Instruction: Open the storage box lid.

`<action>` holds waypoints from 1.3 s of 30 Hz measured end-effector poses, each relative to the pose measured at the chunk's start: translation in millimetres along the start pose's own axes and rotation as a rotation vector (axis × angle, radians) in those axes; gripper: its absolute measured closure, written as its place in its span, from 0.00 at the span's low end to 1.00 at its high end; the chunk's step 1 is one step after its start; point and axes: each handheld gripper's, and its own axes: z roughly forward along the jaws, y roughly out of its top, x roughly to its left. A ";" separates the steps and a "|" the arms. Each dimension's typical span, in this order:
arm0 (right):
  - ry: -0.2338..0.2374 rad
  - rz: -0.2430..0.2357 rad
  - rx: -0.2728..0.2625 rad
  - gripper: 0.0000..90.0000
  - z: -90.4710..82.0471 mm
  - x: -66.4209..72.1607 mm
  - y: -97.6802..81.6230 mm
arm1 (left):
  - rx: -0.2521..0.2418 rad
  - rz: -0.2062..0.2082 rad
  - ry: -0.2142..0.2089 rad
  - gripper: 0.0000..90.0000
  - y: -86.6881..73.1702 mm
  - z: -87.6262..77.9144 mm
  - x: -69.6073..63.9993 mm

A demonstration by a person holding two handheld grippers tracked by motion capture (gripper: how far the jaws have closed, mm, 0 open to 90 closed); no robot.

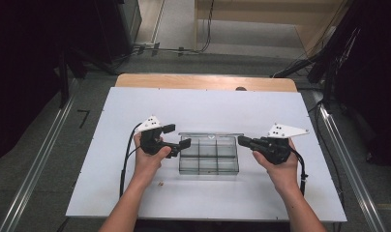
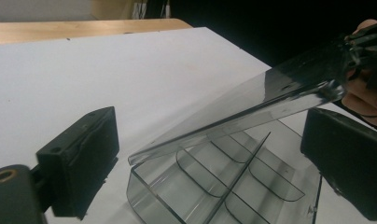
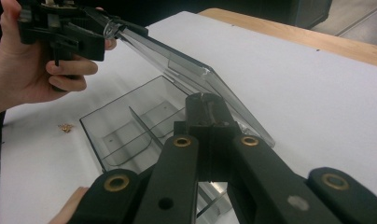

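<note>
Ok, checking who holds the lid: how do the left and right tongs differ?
The left tongs stand open, the lid between them unpressed; the right tongs are shut on the lid's edge. The left tongs sit at the left end of the box, the right tongs at its right. Both are black.

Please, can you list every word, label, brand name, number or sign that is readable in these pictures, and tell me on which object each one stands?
There is no readable text in any of the three views.
Clear compartment box: no label or print visible on its lid or walls.
White table: blank.
Grey plates on the left gripper and right gripper: small dark dots, no letters.
Floor left of the table: a dark angular mark, not a legible character.
</note>
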 end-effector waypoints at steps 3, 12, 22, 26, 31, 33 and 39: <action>-0.006 0.000 0.002 0.99 0.6 -2.3 0.3 | 0.014 -0.001 0.009 0.13 -0.6 2.4 1.9; -0.010 0.016 -0.004 0.99 -0.1 -7.3 0.9 | 0.009 -0.016 0.039 0.31 -1.6 5.4 10.0; -0.005 0.023 -0.011 0.99 1.8 -9.9 2.6 | -0.024 0.027 0.033 0.42 -3.0 11.5 11.0; -0.007 0.018 -0.003 0.99 3.8 -9.4 2.3 | -0.028 0.031 0.030 0.46 -3.0 11.8 11.1; -0.009 0.021 -0.007 0.99 3.0 -10.2 2.1 | -0.031 0.022 0.019 0.52 -3.3 12.0 11.6; -0.008 0.019 -0.008 0.99 2.7 -10.4 2.0 | -0.027 0.017 0.015 0.55 -3.5 12.1 11.5; -0.004 0.024 -0.005 0.98 2.4 -11.4 0.0 | -0.025 0.013 0.012 0.59 -3.7 12.4 11.7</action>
